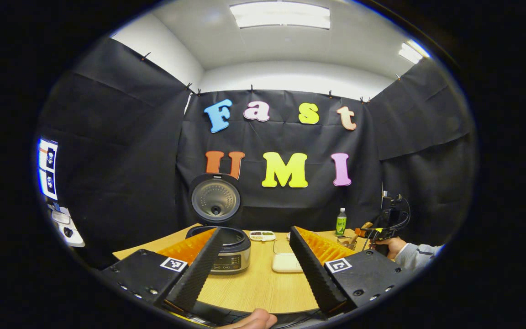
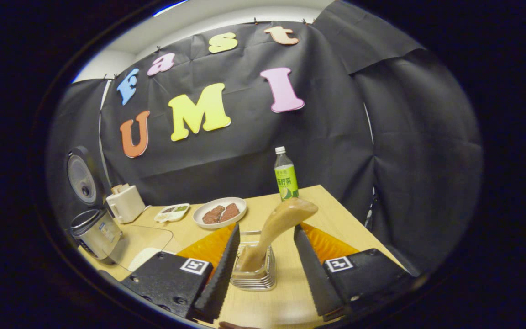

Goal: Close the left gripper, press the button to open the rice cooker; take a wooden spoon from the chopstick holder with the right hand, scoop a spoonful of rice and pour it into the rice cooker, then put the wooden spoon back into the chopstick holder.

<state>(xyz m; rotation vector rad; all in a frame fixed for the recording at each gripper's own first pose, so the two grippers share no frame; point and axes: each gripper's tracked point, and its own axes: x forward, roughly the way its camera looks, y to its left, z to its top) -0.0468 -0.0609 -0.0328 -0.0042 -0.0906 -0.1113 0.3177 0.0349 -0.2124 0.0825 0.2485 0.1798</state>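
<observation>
The rice cooker stands open on the wooden table, its lid raised upright. My left gripper hovers open in front of it, holding nothing. In the right gripper view the wooden spoon stands in the clear chopstick holder, bowl end up and leaning right. My right gripper is open, with one finger on each side of the spoon and a gap to both. The cooker sits at that view's far left. The right gripper and the hand holding it appear far right in the left gripper view.
A white rice container with a clear lid lies right of the cooker. Behind it are a small divided dish and a green bottle. A plate of meat, a white appliance and the bottle stand near the back wall.
</observation>
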